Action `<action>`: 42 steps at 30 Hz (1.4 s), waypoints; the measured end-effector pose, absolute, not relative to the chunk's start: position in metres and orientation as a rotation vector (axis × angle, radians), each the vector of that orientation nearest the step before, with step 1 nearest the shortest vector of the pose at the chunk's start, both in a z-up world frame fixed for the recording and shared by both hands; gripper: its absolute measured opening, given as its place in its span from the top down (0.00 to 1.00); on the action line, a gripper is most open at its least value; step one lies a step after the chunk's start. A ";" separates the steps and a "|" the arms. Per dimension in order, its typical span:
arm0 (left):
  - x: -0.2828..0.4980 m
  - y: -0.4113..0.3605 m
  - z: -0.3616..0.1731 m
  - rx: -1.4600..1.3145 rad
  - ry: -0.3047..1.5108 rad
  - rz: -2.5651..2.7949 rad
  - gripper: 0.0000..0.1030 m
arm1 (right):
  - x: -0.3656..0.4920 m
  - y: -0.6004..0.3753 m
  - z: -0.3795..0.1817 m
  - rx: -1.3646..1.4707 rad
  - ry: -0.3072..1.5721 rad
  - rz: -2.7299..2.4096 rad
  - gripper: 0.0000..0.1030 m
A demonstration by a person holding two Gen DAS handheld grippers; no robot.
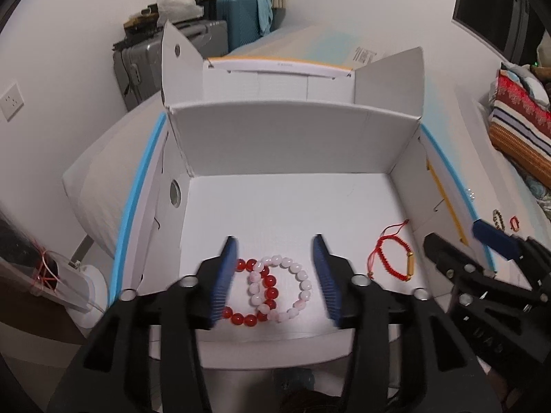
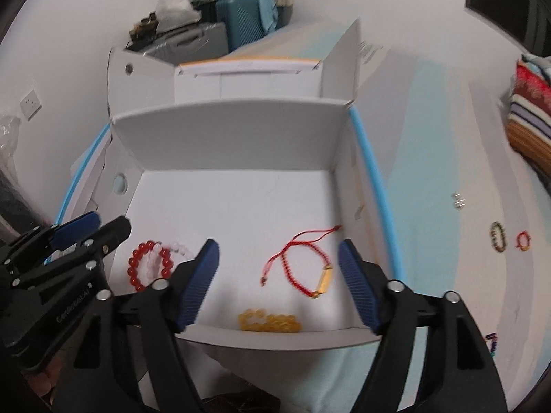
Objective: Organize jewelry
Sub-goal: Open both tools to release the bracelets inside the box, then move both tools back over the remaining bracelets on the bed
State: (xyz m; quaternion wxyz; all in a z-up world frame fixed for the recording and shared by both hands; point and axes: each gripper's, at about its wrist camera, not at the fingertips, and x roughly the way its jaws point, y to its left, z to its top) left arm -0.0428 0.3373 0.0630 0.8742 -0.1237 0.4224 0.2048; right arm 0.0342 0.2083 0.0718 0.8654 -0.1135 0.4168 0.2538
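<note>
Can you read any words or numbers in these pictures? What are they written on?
White lettering on the left hand-held gripper's black arm, right wrist view: too blurred to read.
Small grey print on the white bar at the far edge of the white box: too small to read.
Printed label on the surface behind the box: too small to read.
Nothing else bears text.

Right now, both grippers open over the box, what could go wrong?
1. The red bead bracelet and pink bead bracelet overlap, so grabbing one may drag the other.
2. The yellow bead bracelet lies against the box's near wall; a pad might hit the wall.
3. The red cord bracelet has loose ends that could snag the right gripper.
</note>
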 end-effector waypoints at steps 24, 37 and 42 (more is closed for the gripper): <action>-0.003 0.189 0.097 -0.135 0.788 0.237 0.06 | 0.058 0.015 0.091 -0.122 0.818 0.311 0.09; 0.033 0.098 0.069 -0.071 0.831 0.094 0.06 | 0.071 -0.091 0.064 -0.041 0.863 0.167 0.09; 0.043 0.066 0.054 -0.051 0.856 0.046 0.06 | 0.081 -0.129 0.051 0.001 0.890 0.123 0.09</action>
